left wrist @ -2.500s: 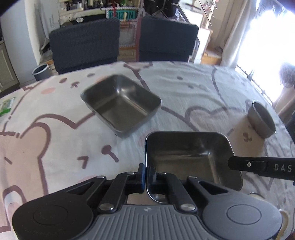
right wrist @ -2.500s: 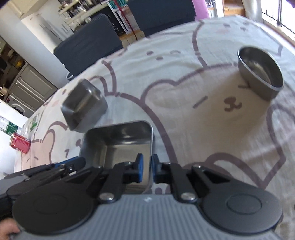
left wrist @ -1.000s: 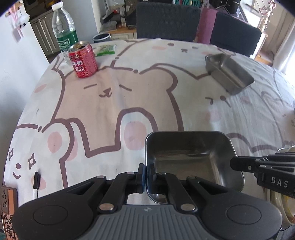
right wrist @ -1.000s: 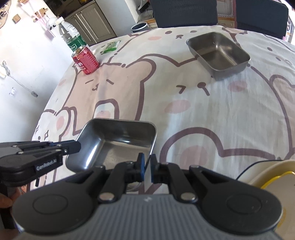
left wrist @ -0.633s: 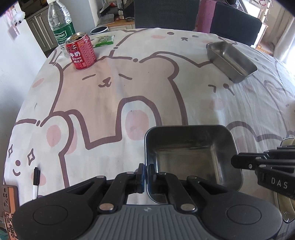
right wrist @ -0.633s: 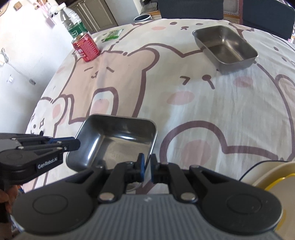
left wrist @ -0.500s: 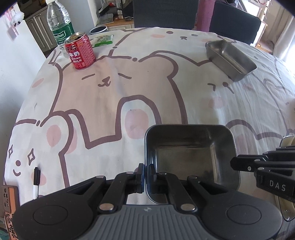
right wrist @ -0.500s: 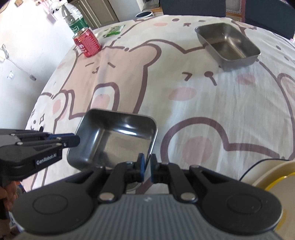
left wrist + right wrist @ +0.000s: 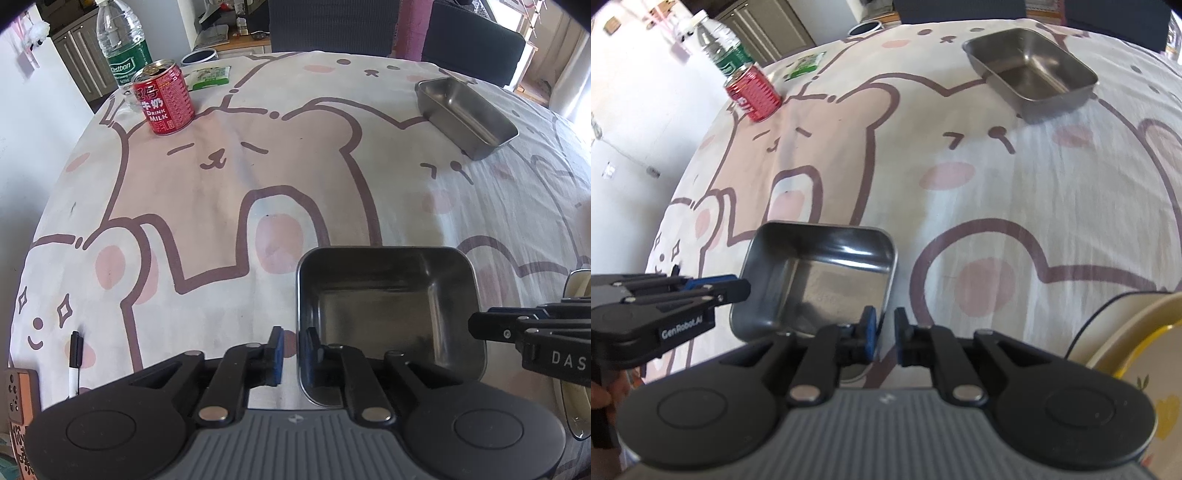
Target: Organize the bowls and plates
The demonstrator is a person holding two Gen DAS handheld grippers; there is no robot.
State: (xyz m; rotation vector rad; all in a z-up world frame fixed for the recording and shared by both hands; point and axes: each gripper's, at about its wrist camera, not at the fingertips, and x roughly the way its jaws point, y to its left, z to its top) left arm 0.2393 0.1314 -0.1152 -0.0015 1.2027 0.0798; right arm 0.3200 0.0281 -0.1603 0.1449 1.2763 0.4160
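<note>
A square steel tray (image 9: 388, 306) sits on the bear-print tablecloth near the table's front edge; it also shows in the right wrist view (image 9: 820, 273). My left gripper (image 9: 291, 350) is open, its fingers astride the tray's left wall. My right gripper (image 9: 884, 332) is open, astride the tray's right wall. A second steel tray (image 9: 465, 114) lies at the far right of the table, also in the right wrist view (image 9: 1030, 74).
A red milk can (image 9: 164, 101) and a green-label water bottle (image 9: 123, 48) stand at the far left. A yellow-rimmed plate (image 9: 1137, 358) lies at the near right. A black pen (image 9: 75, 354) lies near the left edge. Dark chairs (image 9: 476, 51) stand behind the table.
Both grippers carried the tray to the near side of the table and set it down. Both have now opened their fingers and let go of its walls.
</note>
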